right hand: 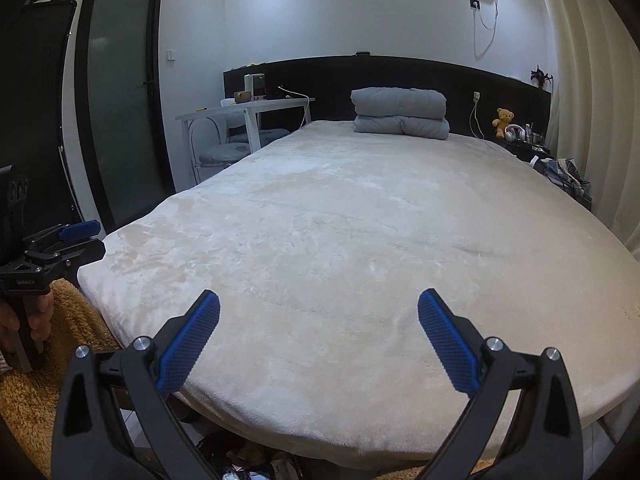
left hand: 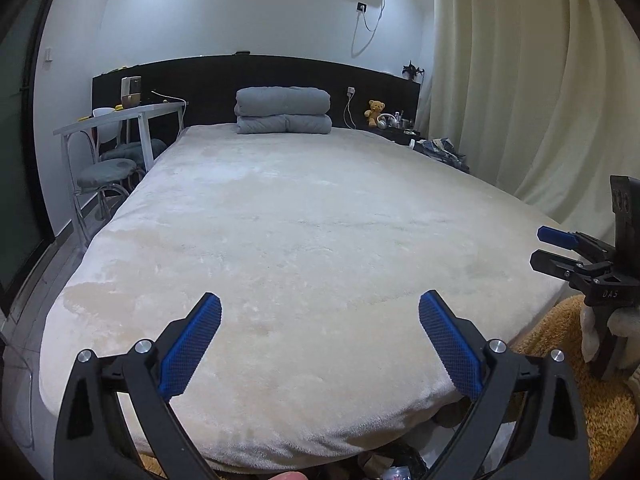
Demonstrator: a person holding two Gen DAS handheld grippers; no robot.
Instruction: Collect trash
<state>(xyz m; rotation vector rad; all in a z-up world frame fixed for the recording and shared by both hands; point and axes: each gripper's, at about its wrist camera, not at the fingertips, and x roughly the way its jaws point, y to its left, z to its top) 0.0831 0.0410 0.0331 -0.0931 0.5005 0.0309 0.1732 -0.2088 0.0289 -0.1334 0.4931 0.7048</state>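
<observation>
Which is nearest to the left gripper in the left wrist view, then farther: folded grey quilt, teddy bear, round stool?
From the left gripper:
1. Round stool, left of bed.
2. Folded grey quilt, at the headboard, centre.
3. Teddy bear, far right corner.

Bare bed (left hand: 304, 248) ahead; folded quilt (left hand: 283, 110) far off

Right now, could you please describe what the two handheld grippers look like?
Both the left gripper and right gripper match: black angular frames, silver pivot bolts, and blue cross-hatched fingertips. Small white lettering marks each body. A pale glove shows at the right gripper's handle; no cables are visible.
</observation>
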